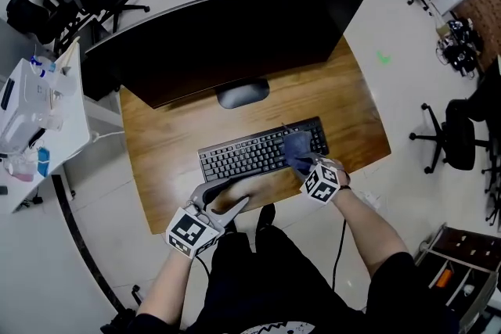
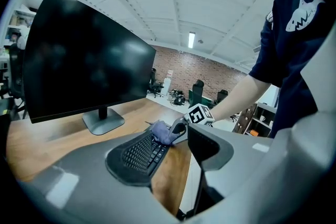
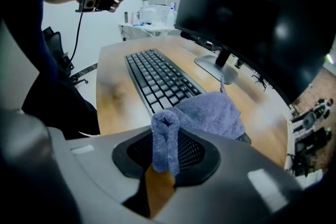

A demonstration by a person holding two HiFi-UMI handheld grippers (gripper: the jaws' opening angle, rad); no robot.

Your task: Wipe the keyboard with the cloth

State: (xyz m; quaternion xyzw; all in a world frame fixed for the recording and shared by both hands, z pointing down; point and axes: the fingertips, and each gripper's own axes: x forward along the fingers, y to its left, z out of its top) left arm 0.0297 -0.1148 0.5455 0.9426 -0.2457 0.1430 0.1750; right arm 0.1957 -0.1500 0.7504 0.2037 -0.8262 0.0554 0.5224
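A black keyboard (image 1: 254, 154) lies on the wooden desk (image 1: 168, 149) in front of the monitor. A blue-grey cloth (image 1: 297, 149) rests on the keyboard's right end. My right gripper (image 1: 308, 167) is shut on a fold of it; in the right gripper view the cloth (image 3: 210, 113) spreads from the jaws onto the keys (image 3: 157, 76). My left gripper (image 1: 225, 203) is open and holds nothing. It hovers at the desk's near edge, just in front of the keyboard's left half. The left gripper view also shows the cloth (image 2: 164, 132) on the keyboard's far end.
A large dark monitor (image 1: 227, 35) on a grey stand (image 1: 243, 94) fills the back of the desk. To the left is a white side table (image 1: 39, 129) with bottles and boxes. Office chairs (image 1: 458, 133) stand on the floor around the desk.
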